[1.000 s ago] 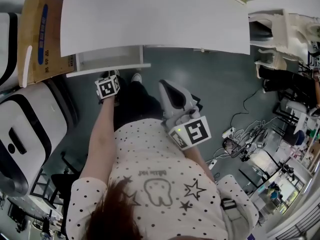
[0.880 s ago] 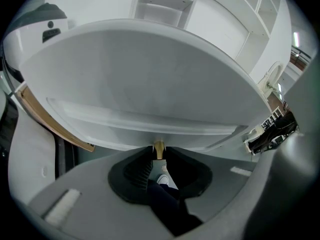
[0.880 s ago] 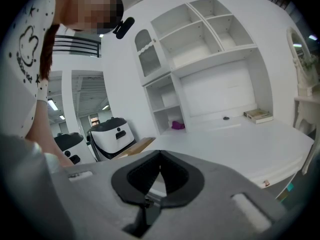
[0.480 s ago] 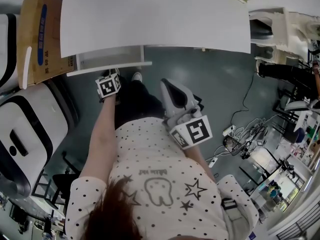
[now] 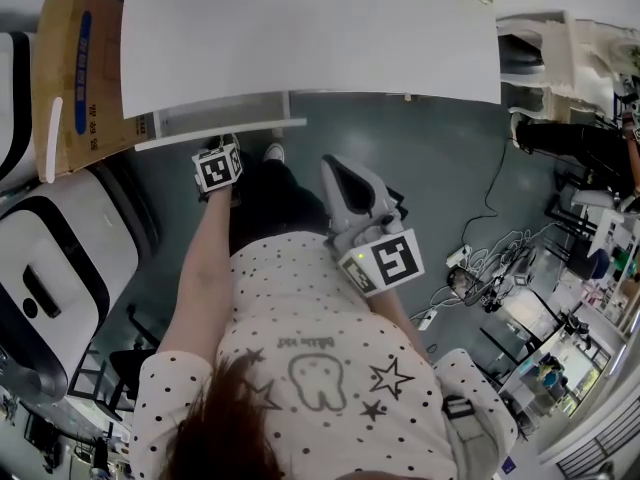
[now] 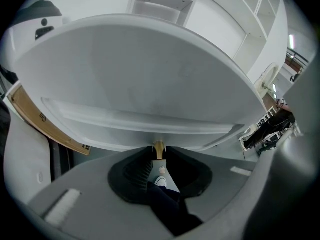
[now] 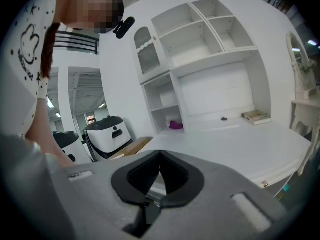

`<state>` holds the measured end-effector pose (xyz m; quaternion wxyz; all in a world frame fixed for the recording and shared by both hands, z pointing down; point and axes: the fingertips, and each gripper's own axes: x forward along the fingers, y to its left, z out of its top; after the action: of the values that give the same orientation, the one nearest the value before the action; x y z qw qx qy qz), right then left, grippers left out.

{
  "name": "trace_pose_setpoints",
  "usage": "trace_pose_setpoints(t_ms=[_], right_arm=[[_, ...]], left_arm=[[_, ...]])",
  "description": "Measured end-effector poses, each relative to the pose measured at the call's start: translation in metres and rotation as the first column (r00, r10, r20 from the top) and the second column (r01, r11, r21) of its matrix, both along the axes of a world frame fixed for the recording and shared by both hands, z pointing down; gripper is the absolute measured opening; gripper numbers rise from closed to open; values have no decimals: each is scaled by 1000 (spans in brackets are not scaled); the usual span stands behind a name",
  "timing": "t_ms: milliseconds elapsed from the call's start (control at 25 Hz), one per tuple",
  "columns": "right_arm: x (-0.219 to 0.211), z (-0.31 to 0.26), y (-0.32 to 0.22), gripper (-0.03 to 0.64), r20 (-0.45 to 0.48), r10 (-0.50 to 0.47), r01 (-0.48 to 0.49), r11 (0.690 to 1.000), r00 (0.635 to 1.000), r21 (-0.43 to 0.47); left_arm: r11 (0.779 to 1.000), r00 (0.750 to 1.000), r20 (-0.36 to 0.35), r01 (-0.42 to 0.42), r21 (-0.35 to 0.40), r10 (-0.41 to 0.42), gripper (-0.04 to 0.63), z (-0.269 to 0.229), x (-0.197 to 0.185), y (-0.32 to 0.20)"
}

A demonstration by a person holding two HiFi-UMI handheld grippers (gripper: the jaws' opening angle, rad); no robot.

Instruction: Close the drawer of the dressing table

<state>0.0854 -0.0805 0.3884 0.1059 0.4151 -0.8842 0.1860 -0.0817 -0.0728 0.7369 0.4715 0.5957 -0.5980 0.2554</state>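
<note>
The dressing table's white top (image 5: pixel 310 28) fills the upper part of the head view. Its drawer (image 5: pixel 215 128) stands pulled out under the left front edge. My left gripper (image 5: pixel 224 148) points down at the drawer front (image 6: pixel 150 124). The small gold knob (image 6: pixel 158 149) sits right between the left gripper (image 6: pixel 158 156) jaw tips, which are closed on it. My right gripper (image 5: pixel 337 171) hangs in front of the body, away from the table edge. In its own view the right gripper (image 7: pixel 160 156) has its jaw tips together with nothing between them.
A cardboard box (image 5: pixel 80 68) leans left of the table. A white and black machine (image 5: pixel 50 258) stands beside it. Cables (image 5: pixel 480 278) lie on the floor at the right, near white furniture (image 5: pixel 560 58). My shoe (image 5: pixel 272 155) is just below the drawer.
</note>
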Motion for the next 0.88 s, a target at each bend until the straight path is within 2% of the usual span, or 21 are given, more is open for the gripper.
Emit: trace_pose_setpoints(t_ms=[80, 160, 280, 440, 680, 880], right_arm=[[-8, 3, 3, -2, -45, -31, 32, 999, 999, 11], [-24, 5, 11, -2, -93, -101, 103, 994, 991, 22], [-51, 5, 21, -2, -120, -204, 207, 978, 972, 18], [-70, 4, 34, -2, -149, -293, 298, 955, 944, 9], [-75, 0, 34, -2, -154, -291, 295, 955, 944, 8], [-75, -1, 31, -2, -156, -282, 286, 958, 947, 6]], left_arm=[[1000, 1000, -6, -8, 0, 8, 81, 1, -1, -1], [1000, 1000, -11, -19, 0, 19, 81, 2, -2, -3], [999, 999, -15, -38, 3, 38, 81, 2, -3, -8], [997, 997, -13, -74, 1, 74, 81, 0, -2, -11], [991, 991, -26, -130, -2, 130, 81, 3, 6, -14], [992, 992, -13, -123, -9, 123, 83, -3, 2, -17]])
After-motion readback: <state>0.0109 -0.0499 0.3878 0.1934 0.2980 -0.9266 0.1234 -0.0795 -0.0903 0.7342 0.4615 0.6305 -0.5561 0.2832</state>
